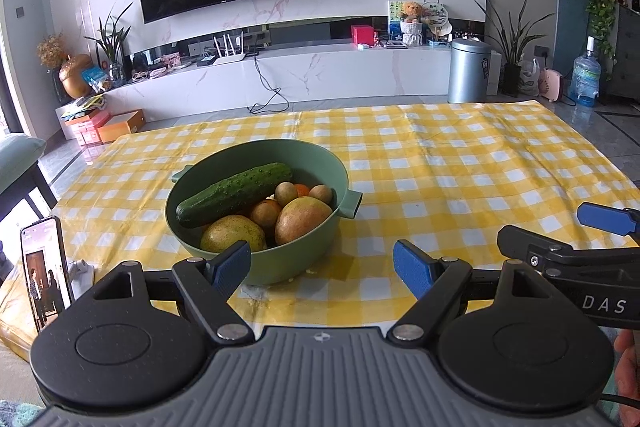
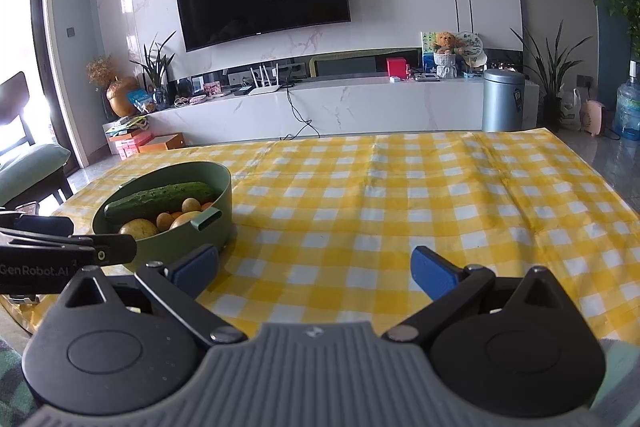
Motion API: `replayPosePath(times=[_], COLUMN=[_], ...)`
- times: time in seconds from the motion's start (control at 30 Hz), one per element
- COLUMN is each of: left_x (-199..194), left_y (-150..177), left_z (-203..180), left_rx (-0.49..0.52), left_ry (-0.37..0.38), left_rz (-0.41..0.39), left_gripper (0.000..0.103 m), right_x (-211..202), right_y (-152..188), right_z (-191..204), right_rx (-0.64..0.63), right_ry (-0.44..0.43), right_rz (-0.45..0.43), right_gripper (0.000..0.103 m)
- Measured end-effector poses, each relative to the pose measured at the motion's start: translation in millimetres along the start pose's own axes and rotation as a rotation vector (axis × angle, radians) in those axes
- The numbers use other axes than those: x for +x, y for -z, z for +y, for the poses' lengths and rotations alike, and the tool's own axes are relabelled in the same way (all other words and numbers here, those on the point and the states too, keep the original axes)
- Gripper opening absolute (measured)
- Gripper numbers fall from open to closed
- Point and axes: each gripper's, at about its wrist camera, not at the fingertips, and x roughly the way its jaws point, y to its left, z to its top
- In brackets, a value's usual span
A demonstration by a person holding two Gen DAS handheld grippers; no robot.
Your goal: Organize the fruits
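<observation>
Green bowl (image 1: pixel 260 227) on the checked cloth (image 1: pixel 460 179) held a cucumber (image 1: pixel 234 193) and fruit, left gripper (image 1: pixel 322 267) fingers spread and empty just before it, right gripper (image 2: pixel 314 267) likewise spread, empty.

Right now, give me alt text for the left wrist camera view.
A green bowl holding a cucumber and several round fruits sits on a yellow checked tablecloth, just ahead of the open left gripper. The right gripper enters at right; a phone stands at left.
</observation>
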Motion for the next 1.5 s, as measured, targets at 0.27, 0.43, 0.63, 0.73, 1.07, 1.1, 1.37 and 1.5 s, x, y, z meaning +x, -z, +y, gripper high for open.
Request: replayPosePath(times=[0.27, 0.43, 0.63, 0.73, 1.07, 1.1, 1.37, 1.5], left_x=[-0.5, -0.9, -0.9, -1.0, -4.0, -3.9, -7.0, -7.5], left_y=[-0.3, -0.3, -0.9, -0.8, -3.0, -3.0, -3.4, -2.9], left_z=[1.0, 1.1, 0.5, 0.4, -2.0, -1.9, -2.7, -1.7], left_rx=[-0.013, -0.018, -0.02, -0.018, -0.019, -0.018, -0.006, -0.006], left_ry=[0.024, 0.033, 0.036, 0.034, 0.028, 0.028, 0.028, 0.037], left_rz=[-0.015, -0.018, -0.02, -0.019, -0.026, -0.025, -0.03, -0.03], left_gripper=[0.095, 0.095, 0.095, 0.095, 0.095, 0.095, 0.095, 0.095], right_x=[1.5, 2.1, 2.2, 2.3, 2.3, 2.4, 2.3, 2.2], right_y=[1.5, 2.9, 2.9, 3.3, 4.1, 3.8, 3.5, 3.4], right_z=[-1.0, -1.6, -1.5, -1.3, -1.2, -1.3, -1.2, -1.2], right_rx=[0.007, 0.008, 0.009, 0.008, 0.007, 0.007, 0.007, 0.007], right_ry=[0.003, 0.004, 0.004, 0.004, 0.004, 0.004, 0.004, 0.004], right_rz=[0.006, 0.012, 0.014, 0.016, 0.018, 0.018, 0.018, 0.018], right_gripper=[0.099, 0.099, 0.099, 0.099, 0.099, 0.099, 0.099, 0.099])
